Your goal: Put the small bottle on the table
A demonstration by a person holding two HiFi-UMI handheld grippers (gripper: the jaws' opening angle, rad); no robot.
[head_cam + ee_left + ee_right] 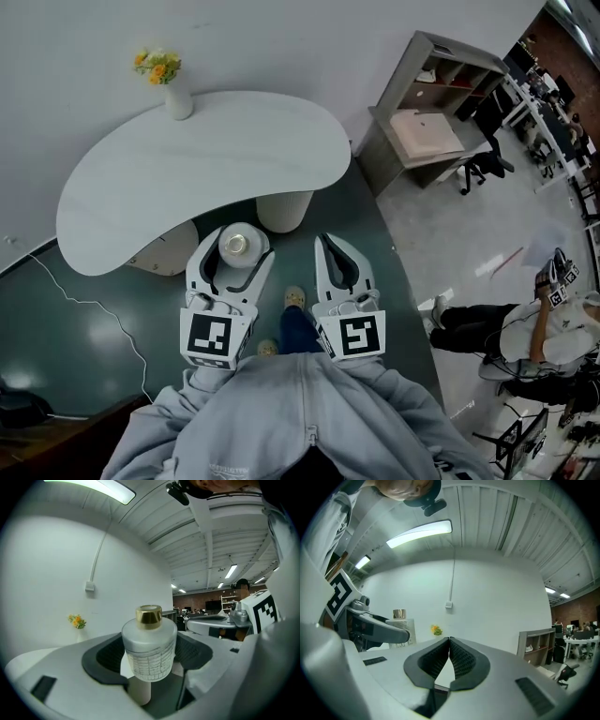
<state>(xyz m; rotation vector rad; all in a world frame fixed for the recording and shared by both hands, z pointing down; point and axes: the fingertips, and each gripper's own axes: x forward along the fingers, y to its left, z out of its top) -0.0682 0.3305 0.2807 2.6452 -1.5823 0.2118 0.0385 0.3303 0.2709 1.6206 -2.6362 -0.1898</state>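
The table (216,159) is the biggest thing before me, a white curved top on a stout pedestal, and I give every place against it. My left gripper (237,246) hangs just off the table's near edge, over the dark floor. Its jaws stand wide and press on either side of the small bottle (149,648), which sits upright between the pads with its gold cap (149,615) uppermost. My right gripper (449,643) is alongside, also short of the near edge, jaws together on nothing. A vase (176,98) of yellow flowers stands at the table's far edge, well apart from the bottle.

The step in hand, as I judge it, is carrying the bottle over the top. To do it well I should hold it level and bring its base clear above the near edge rather than into it. I should aim for the bare middle of the table, away from the rim. Then I lower until the base rests flat, and only then part the jaws. The frosted glass looks slippery, so I must not slacken early, and the right gripper is best held aside
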